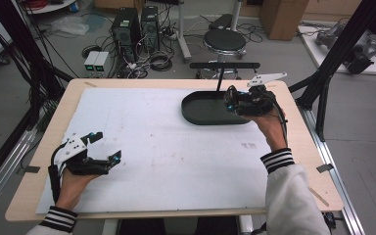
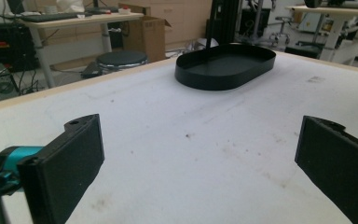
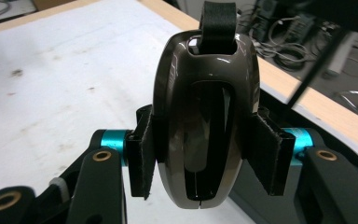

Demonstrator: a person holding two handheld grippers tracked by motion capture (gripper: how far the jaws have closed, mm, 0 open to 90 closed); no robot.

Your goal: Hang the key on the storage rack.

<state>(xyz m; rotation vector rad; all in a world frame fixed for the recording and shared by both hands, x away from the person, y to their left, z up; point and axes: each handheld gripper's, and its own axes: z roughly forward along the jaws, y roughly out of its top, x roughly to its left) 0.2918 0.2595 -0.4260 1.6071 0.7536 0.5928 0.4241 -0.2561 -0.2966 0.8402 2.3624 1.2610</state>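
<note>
Two grippers: you hold one in each hand above a white-covered table [image 1: 176,166], your forearms coming in from the near edge.
Left gripper [image 1: 105,147]: nearest you, low over the near left part of the white sheet; its jaws stand spread wide with nothing between them, and in the left gripper view the two black fingers [image 2: 70,158] frame only bare, lightly stained sheet.
Left hand [image 1: 73,183]: wrapped around the gripper's body from below, a striped black-and-white cuff at the wrist.
Right hand [image 1: 269,127]: stretched farther out over the right side of the table, a white sleeve with the same striped cuff behind it.
Right gripper [image 1: 230,100]: clenched on a glossy dark-brown oval object [image 3: 203,116]; in the right gripper view the padded fingers [image 3: 142,154] press on its two long sides.
Held object: upright between the jaws, smooth and rounded, with a long dark recess down its face and a black strap [image 3: 219,21] threaded through the slot at its top; what it is you cannot tell for certain.
Object's place: in the high view your right gripper hangs at the right end of the black oval tray [image 1: 200,110], and the object is too small there to make out.
Tray: shallow, dark, on the far right part of the sheet, well apart from the left gripper.
Beyond the table: a round black stool [image 1: 224,40], computer towers [image 1: 134,27] and cables on the grey floor.
</note>
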